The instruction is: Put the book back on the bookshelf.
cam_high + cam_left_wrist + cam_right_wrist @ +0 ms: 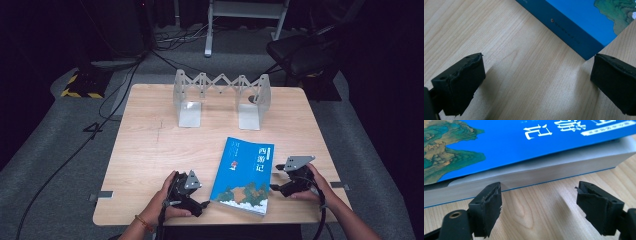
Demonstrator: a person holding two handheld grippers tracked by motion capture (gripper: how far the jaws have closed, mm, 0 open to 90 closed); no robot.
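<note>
A thick blue book with white characters and a painted landscape on its cover lies flat on the wooden table, near the front edge. My left gripper rests low on the table at the book's left, by its spine corner; its jaws stand wide apart with only bare wood between them. My right gripper is at the book's right side, facing the white page edge. Its jaws stand wide too, just short of the pages, with nothing between them.
A clear expanding bookend rack with two upright plates stands at the back of the table. Beyond it on the floor lie cables, a black chair and a white frame's legs.
</note>
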